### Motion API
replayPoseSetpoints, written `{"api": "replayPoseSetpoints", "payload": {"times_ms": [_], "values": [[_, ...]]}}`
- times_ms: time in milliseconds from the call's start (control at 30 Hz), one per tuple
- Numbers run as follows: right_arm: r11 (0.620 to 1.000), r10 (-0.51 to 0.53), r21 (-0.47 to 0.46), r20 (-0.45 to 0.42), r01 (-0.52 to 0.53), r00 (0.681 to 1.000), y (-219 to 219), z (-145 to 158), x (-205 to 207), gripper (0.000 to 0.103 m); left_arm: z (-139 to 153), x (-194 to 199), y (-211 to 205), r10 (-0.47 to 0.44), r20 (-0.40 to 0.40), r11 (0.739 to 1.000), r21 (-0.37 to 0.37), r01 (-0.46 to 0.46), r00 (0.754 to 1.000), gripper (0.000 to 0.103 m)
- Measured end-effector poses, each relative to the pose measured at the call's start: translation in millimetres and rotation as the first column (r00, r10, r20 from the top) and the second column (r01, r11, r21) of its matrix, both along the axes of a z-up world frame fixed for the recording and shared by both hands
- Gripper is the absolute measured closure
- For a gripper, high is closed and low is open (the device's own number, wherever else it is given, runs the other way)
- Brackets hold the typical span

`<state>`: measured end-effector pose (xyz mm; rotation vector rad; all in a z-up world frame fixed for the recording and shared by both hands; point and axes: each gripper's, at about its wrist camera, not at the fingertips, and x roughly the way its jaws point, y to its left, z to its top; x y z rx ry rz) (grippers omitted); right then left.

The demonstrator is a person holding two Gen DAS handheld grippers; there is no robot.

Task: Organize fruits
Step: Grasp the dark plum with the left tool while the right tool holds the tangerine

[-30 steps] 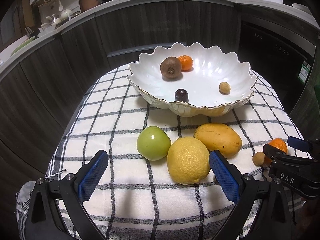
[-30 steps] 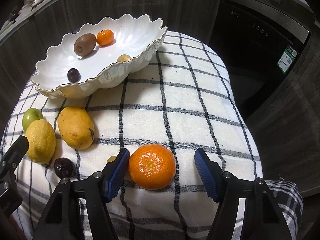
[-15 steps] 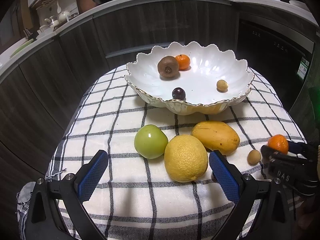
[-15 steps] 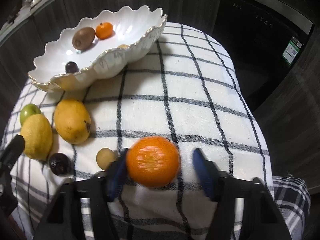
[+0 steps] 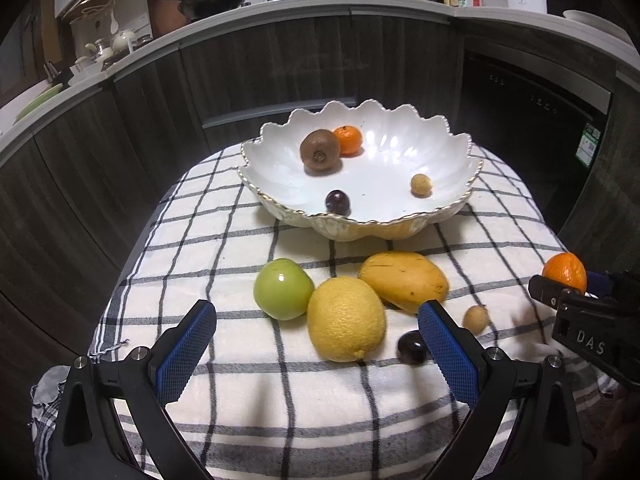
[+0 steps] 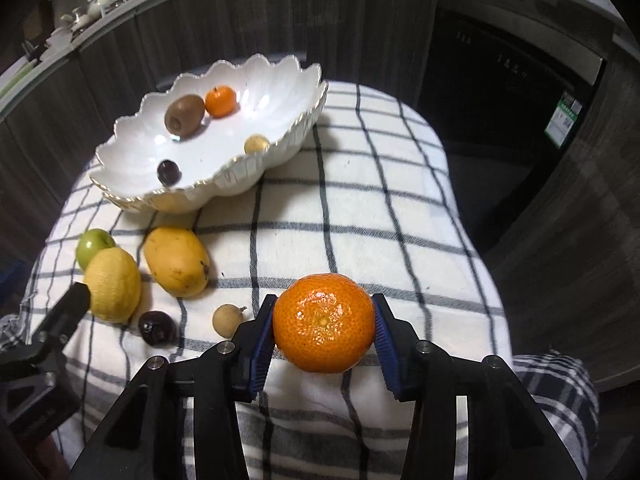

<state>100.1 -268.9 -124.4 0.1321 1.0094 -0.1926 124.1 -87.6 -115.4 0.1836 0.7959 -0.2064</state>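
1. The mandarin (image 6: 324,322) sits clamped between the blue pads of the right gripper (image 6: 324,336), both pads pressing its sides, above the near right part of the checked cloth (image 6: 360,208).
2. Just left of it on the cloth lie a small tan longan (image 6: 227,320) and a dark plum (image 6: 157,328); further left are a mango (image 6: 176,262), a lemon (image 6: 113,284) and a green apple (image 6: 94,242), the lemon touching both its neighbours.
3. The scalloped white bowl (image 6: 276,148) stands at the far left of the cloth, holding a kiwi (image 6: 184,114), a second mandarin (image 6: 220,101), a plum and a longan, with much bare floor in its middle.
4. The stretch of cloth between the held mandarin and the bowl is bare; to the right the cloth drops off towards dark cabinets (image 6: 580,208).
5. The left gripper (image 5: 316,350) hangs wide apart with nothing between its pads, over the near edge of the cloth in front of the lemon.
6. Only the left wrist view shows the countertop (image 5: 360,2) with a wok (image 5: 218,0) and bottles; only the right wrist view shows the pads' contact on the mandarin.
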Motion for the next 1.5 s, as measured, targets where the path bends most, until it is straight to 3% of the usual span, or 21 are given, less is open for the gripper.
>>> {"api": "replayPoseSetpoints", "payload": {"times_ms": [233,467,833,1067,1333,1500], "values": [[0.999,-0.029,-0.013,0.022,0.029,0.999,-14,10,-15,0.057,-8,-14,-20,-0.064,-0.02,0.998,-0.027,0.063,0.998,0.001],[0.998,-0.059,0.007,0.006,0.059,0.998,-30,3,-21,0.057,-25,-19,-42,-0.076,-0.042,0.997,-0.004,0.076,0.996,0.021],[0.997,-0.069,0.028,0.001,0.069,0.998,-35,-1,-24,0.057,-42,-22,-62,-0.124,-0.062,0.992,0.005,0.125,0.99,0.03],[0.996,-0.078,0.031,-0.007,0.078,0.997,-36,-2,-22,0.057,-47,-20,-65,-0.162,-0.09,0.987,-0.019,0.161,0.983,0.052],[0.998,-0.059,0.019,-0.008,0.06,0.998,-29,-2,-20,0.057,-53,-22,-55,-0.147,-0.145,0.989,-0.047,0.142,0.978,0.052],[0.998,-0.058,0.022,-0.013,0.059,0.998,-27,-2,-20,0.057,-55,-18,-58,-0.151,-0.127,0.988,-0.038,0.147,0.98,0.052]]}}
